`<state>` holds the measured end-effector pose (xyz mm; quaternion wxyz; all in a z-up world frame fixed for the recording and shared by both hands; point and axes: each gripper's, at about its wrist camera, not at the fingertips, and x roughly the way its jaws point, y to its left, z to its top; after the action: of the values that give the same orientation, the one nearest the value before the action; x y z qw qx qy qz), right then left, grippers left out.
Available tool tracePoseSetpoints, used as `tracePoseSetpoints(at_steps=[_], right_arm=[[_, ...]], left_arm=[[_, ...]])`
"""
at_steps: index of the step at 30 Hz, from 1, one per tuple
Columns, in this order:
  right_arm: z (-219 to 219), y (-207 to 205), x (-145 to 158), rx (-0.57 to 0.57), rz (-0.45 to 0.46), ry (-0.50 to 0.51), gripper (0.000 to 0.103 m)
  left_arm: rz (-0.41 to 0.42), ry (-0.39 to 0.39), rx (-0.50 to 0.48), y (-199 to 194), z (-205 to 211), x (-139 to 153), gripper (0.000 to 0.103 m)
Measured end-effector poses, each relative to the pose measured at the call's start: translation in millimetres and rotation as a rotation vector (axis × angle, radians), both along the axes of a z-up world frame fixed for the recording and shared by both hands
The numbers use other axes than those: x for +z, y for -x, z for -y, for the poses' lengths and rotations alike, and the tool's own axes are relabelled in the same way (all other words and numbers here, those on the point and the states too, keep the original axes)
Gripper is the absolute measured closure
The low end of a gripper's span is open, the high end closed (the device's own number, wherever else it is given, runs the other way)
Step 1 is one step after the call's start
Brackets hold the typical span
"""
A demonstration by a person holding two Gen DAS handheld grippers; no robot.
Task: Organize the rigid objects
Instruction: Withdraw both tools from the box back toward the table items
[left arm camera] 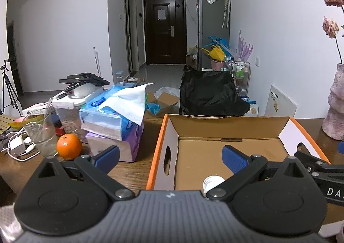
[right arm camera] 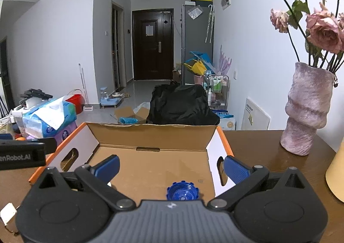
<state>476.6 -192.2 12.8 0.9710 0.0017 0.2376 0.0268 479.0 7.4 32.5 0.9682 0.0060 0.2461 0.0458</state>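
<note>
An open cardboard box (left arm camera: pixel 206 133) with orange edges stands on the wooden table; it also shows in the right wrist view (right arm camera: pixel 150 135). A white bottle cap (left arm camera: pixel 211 182) lies on the box floor near its front. A blue ridged cap (right arm camera: pixel 182 191) lies on the box floor too. My left gripper (left arm camera: pixel 171 158) is open and empty, straddling the box's left wall. My right gripper (right arm camera: pixel 171 166) is open and empty, over the box's front part above the blue cap. An orange (left arm camera: pixel 68 146) sits on the table left of the box.
Left of the box are stacked tissue packs (left arm camera: pixel 114 118), a glass (left arm camera: pixel 40 133), a plastic container (left arm camera: pixel 71 111) and chargers with cables (left arm camera: pixel 19 144). A pink vase (right arm camera: pixel 305 111) with dried roses stands on the table to the right. A black-covered chair (left arm camera: pixel 210 92) is behind the box.
</note>
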Motion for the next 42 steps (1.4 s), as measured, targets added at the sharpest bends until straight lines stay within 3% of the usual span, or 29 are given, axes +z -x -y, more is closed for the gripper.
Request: tracePoseSetpoints(at_steps=[18,42], right_arm=[[0.9,78.8,9.5,0.068,0.059,0.052,0.000],[2.8,180.3,-2.1,0.069,0.051,0.092,0.000]], left_arm=[[0.031,0.005,0.020,79.9,-16.7,6.0,0.000],[0.051,-0.011,-0.009,189.7,-21.7,-1.9,0.000]])
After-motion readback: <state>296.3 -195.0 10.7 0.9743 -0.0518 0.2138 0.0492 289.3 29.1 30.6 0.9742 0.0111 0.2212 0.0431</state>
